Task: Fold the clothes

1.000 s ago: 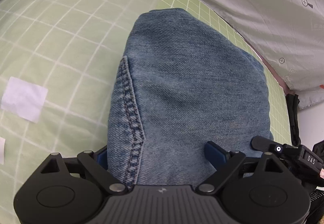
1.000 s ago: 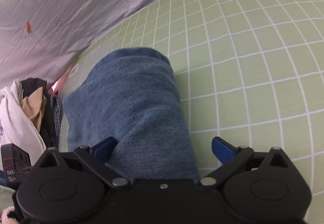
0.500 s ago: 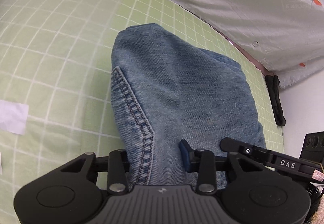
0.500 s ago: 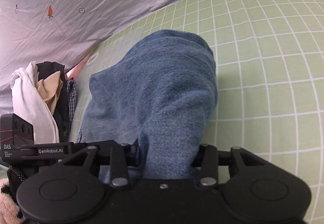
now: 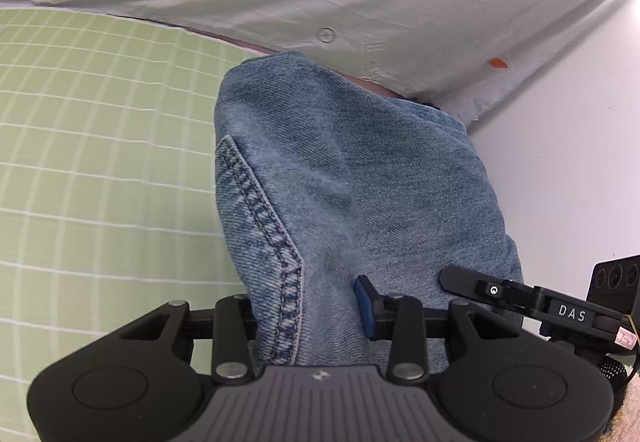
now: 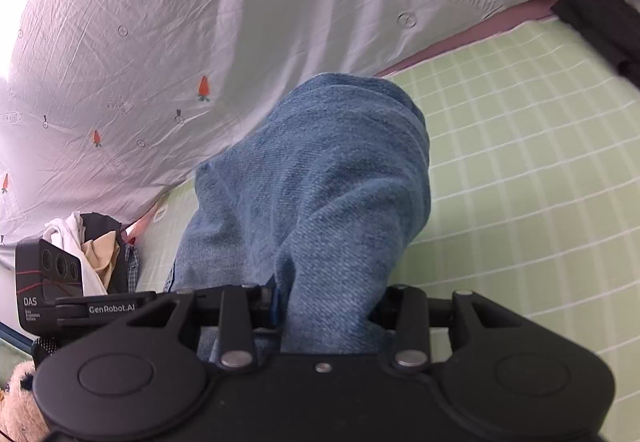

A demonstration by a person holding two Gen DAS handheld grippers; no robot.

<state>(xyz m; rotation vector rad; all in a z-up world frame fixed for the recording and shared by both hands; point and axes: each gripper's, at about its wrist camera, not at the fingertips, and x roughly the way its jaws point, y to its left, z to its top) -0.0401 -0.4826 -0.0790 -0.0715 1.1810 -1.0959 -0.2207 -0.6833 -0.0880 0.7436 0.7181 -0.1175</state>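
Change, claws: a second ago both stood wide, denim lying loose between the fingers; half a second ago they had closed; now each stays clamped on cloth.
Left claw (image 5: 306, 316): narrow, pinching a bunch of the jeans (image 5: 352, 178) right beside the stitched seam (image 5: 276, 242); blue pad (image 5: 366, 304) pressed into the denim on its right side.
Right claw (image 6: 322, 308): narrow, holding a thick gather of the jeans (image 6: 320, 178); fingers mostly buried in fabric.
Change, view: both cameras have tipped up. The green checked sheet (image 5: 100, 162) has slid to the left of the left claw, and the white carrot-print cover (image 6: 200, 22) now fills the space ahead of both claws.
Jeans, position: bundle runs straight ahead from each claw. Near end is held; whether the far end rests on the sheet or is clear of it I cannot tell.
Side items: pile of other clothes (image 6: 96, 246) to the left of the right claw, just beyond the other handset; not involved.
Meaning for task: my reading is that the grasp is done and a lift has begun, so the folded denim is being carried or turned over for the next fold.
Risk: thick multi-layer denim; inner layers could slip out of a narrow pinch and undo the fold.
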